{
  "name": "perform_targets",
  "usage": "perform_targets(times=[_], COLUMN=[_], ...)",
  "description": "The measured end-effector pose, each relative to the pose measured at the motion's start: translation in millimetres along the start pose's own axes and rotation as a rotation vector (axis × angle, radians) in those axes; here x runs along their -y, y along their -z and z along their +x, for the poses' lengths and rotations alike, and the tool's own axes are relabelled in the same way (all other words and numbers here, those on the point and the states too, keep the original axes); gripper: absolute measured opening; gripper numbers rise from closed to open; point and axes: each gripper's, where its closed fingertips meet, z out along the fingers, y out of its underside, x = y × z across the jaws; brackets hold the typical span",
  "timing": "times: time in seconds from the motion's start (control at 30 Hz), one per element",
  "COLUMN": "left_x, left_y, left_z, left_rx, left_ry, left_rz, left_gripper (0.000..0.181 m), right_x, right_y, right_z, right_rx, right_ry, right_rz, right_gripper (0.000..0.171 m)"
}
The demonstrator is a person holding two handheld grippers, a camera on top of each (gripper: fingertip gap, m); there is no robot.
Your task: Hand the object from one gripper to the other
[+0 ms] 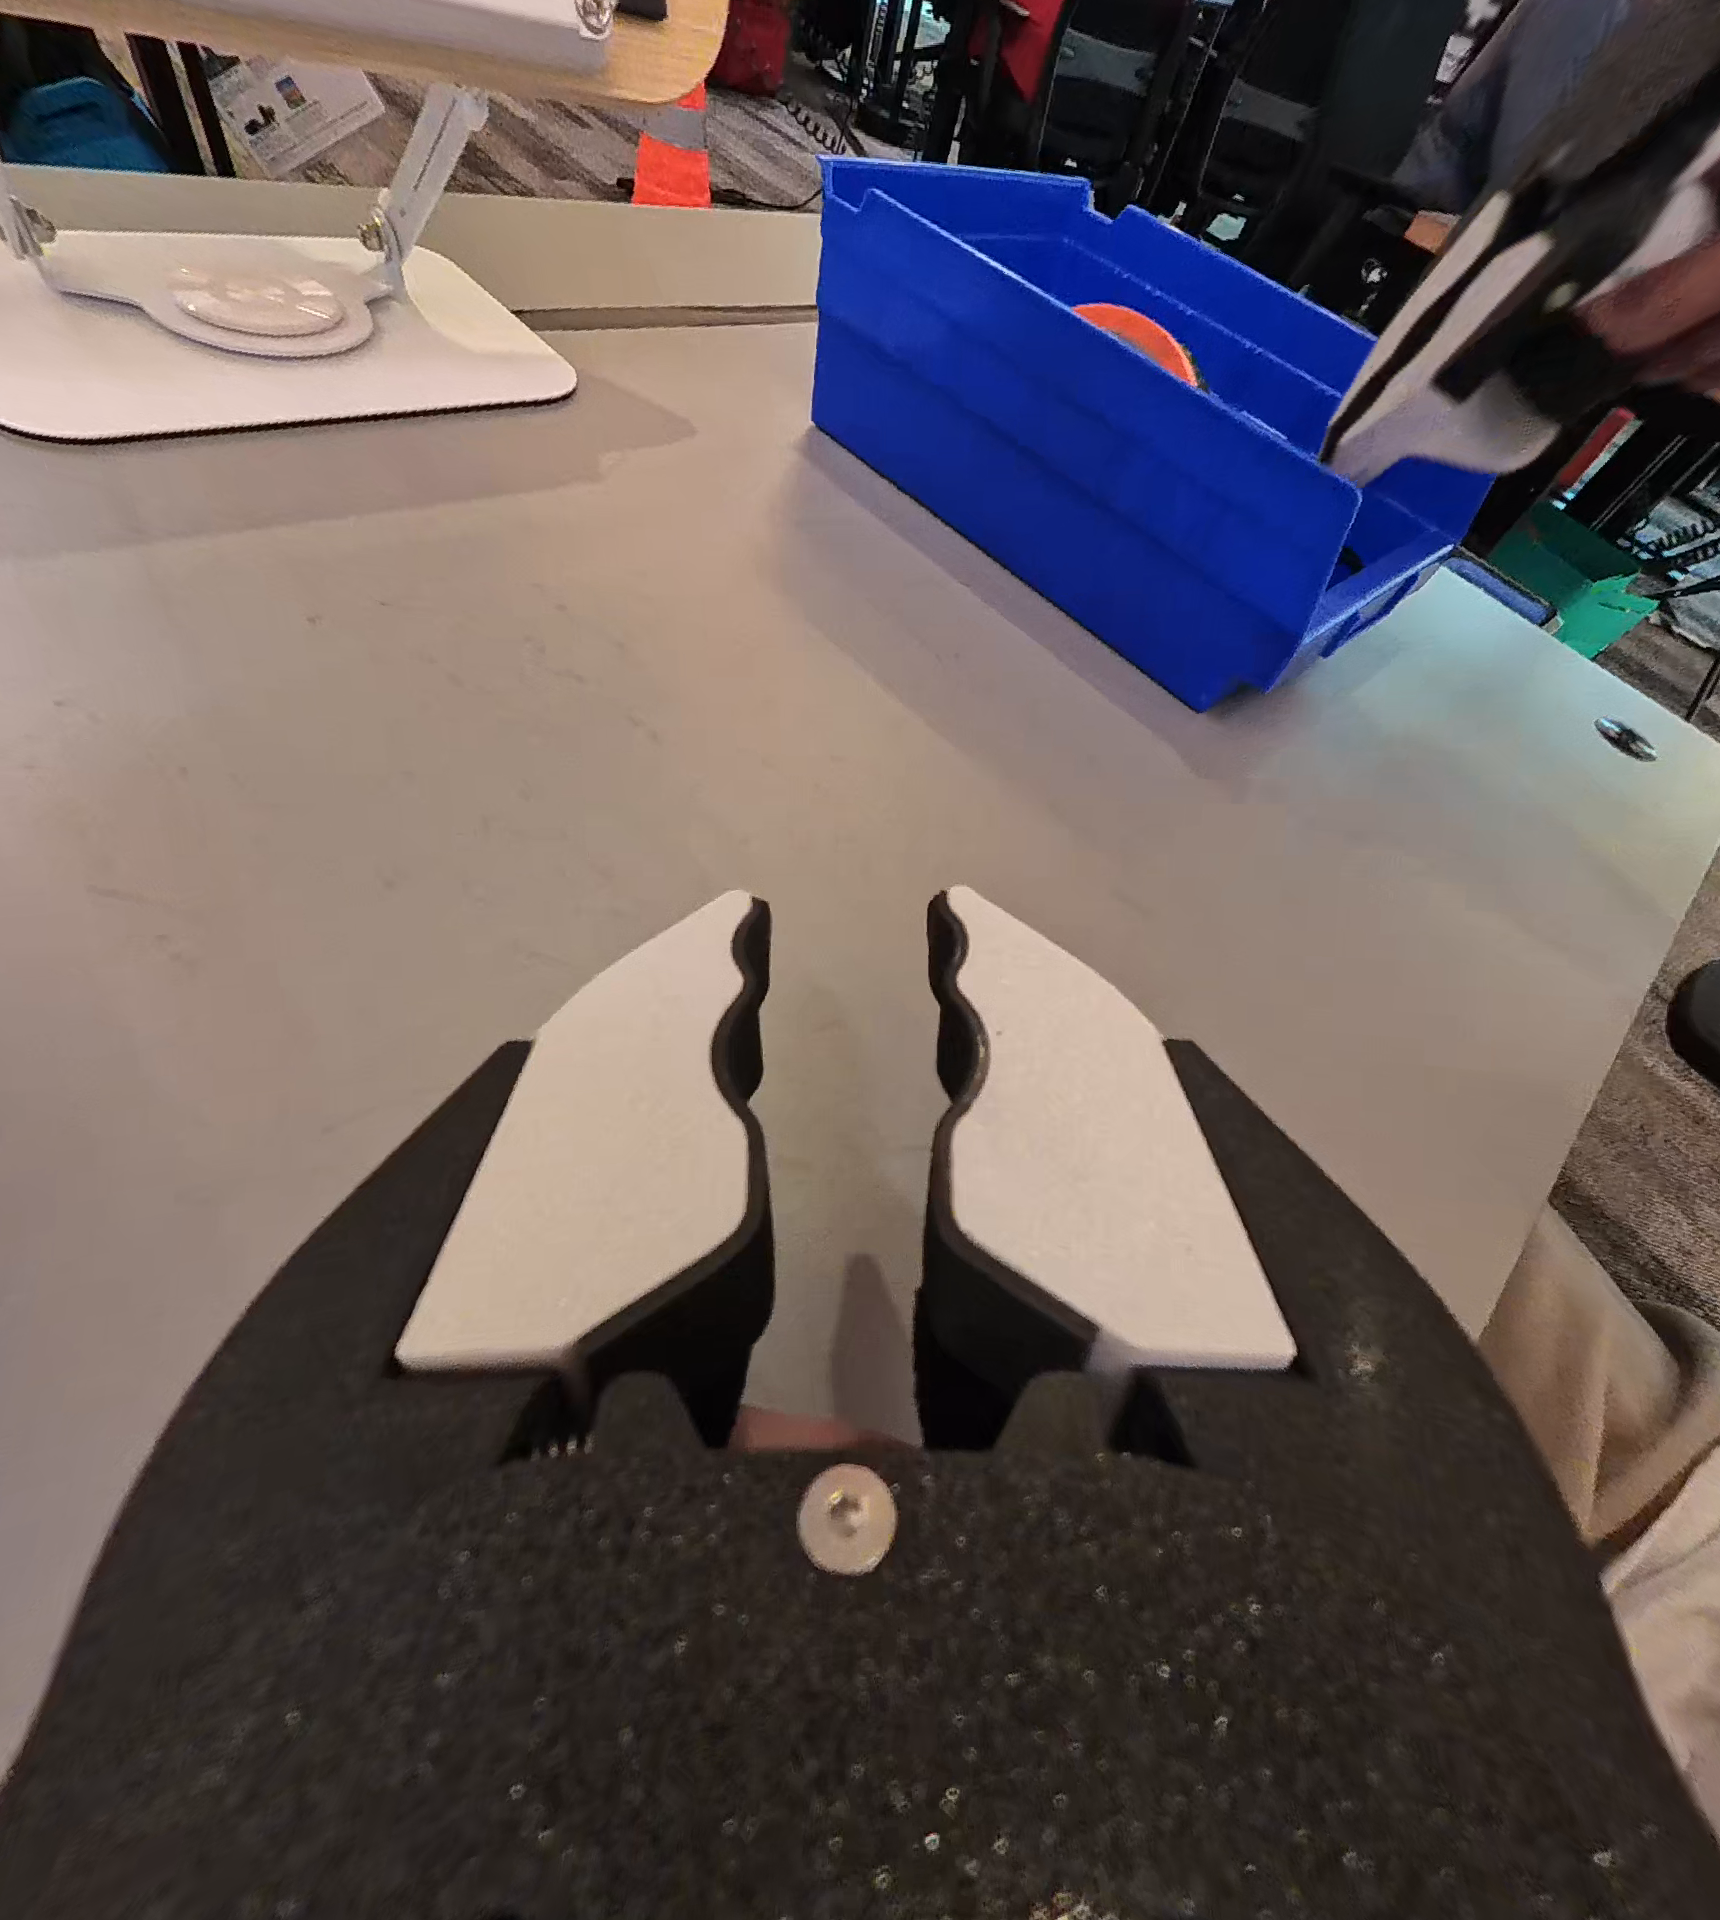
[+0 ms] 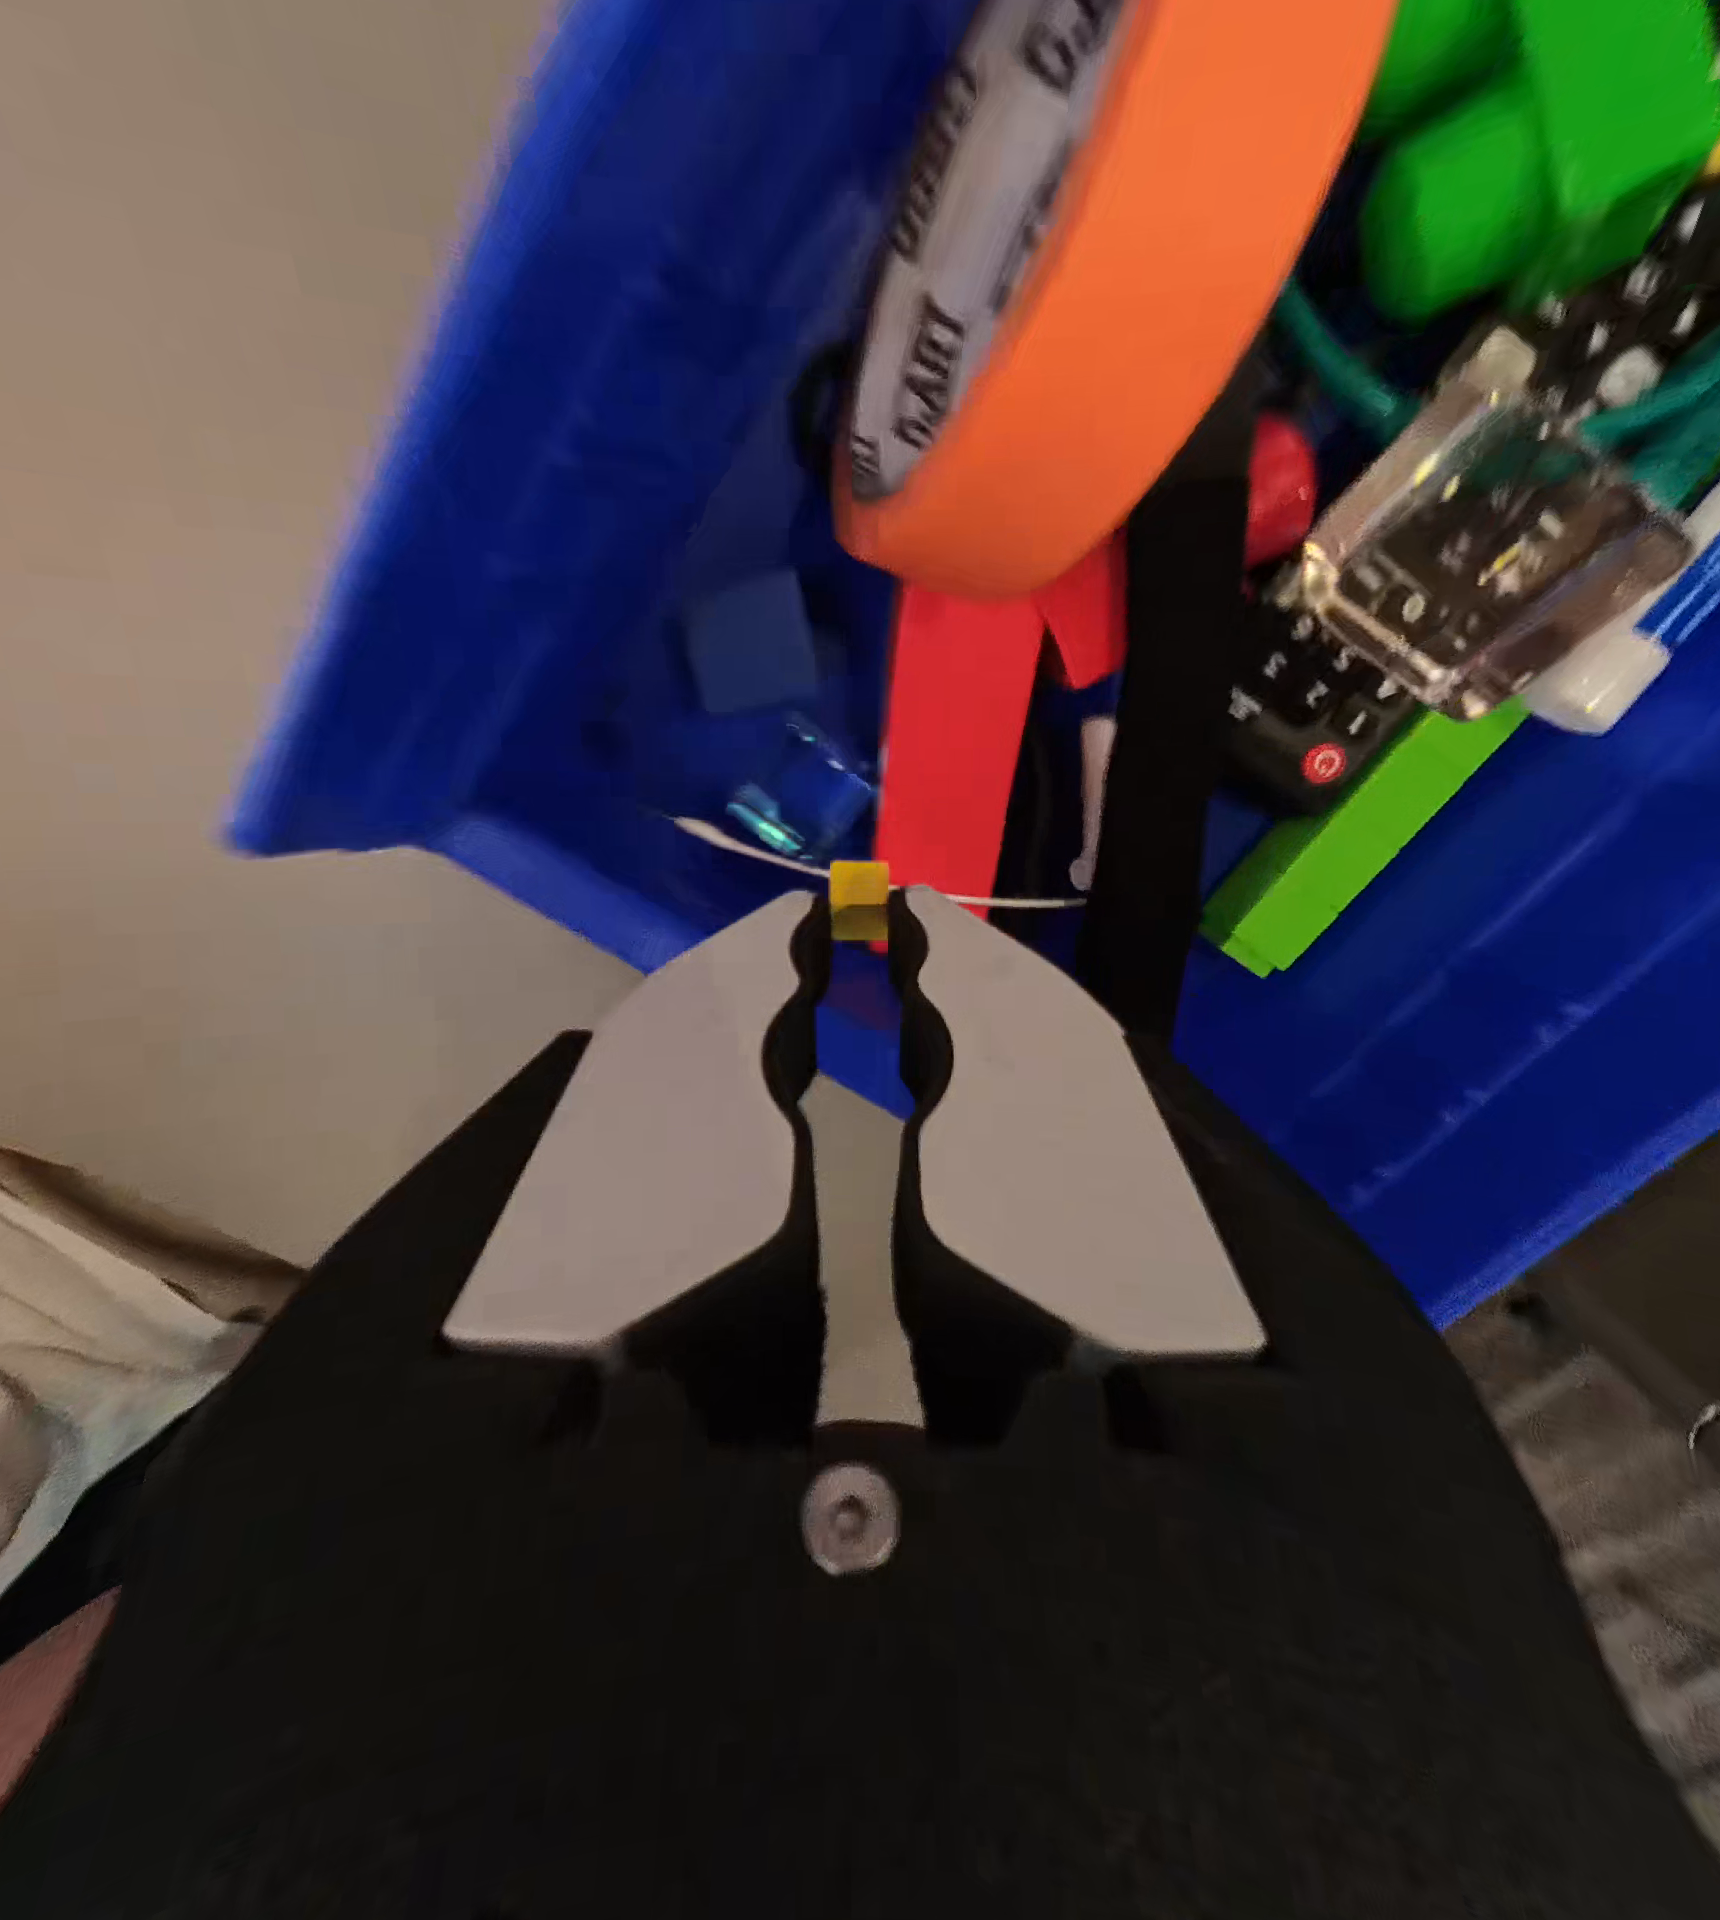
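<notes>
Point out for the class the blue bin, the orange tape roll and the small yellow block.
blue bin (image 1: 1074,499), left wrist view, on its long near wall.
orange tape roll (image 2: 1157,312), right wrist view, on its orange outer band.
small yellow block (image 2: 858,900), right wrist view, on its face between the right gripper's fingertips.

Our pale grey table (image 1: 420,727) in a cluttered workroom

Beyond it we see patterned carpet (image 1: 1666,1195), an orange cone (image 1: 674,156), and a white stand (image 1: 212,332).
</notes>
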Motion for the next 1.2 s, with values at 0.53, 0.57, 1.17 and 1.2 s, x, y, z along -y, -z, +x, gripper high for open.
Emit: perform_targets(times=[0.53, 0.57, 1.17, 1.2], left_x=[-7.0, -6.0, -8.5, -6.9], left_y=[-8.8, -8.4, 4.4, 5.7], left_z=[3.6, 4.1, 11.7, 12.1], left_rx=[-0.042, -0.04, 0.005, 0.002], left_ry=[0.014, 0.006, -0.256, -0.256], left_rz=[-0.044, -0.039, -0.102, -0.096], left_gripper=[0.029, 0.029, 0.039, 0.039], right_x=[-12.7, -12.7, 95.1, 92.2], right_y=[-57.3, -57.2, 128.0, 109.2], right_z=[49.8, 49.8, -152.6, -184.5], right_rx=[-0.023, -0.018, 0.461, 0.552], right_ry=[-0.051, -0.054, 0.059, 0.073], right_rz=[-0.157, -0.152, 1.227, 1.226], right_gripper=[0.011, 0.011, 0.036, 0.037])
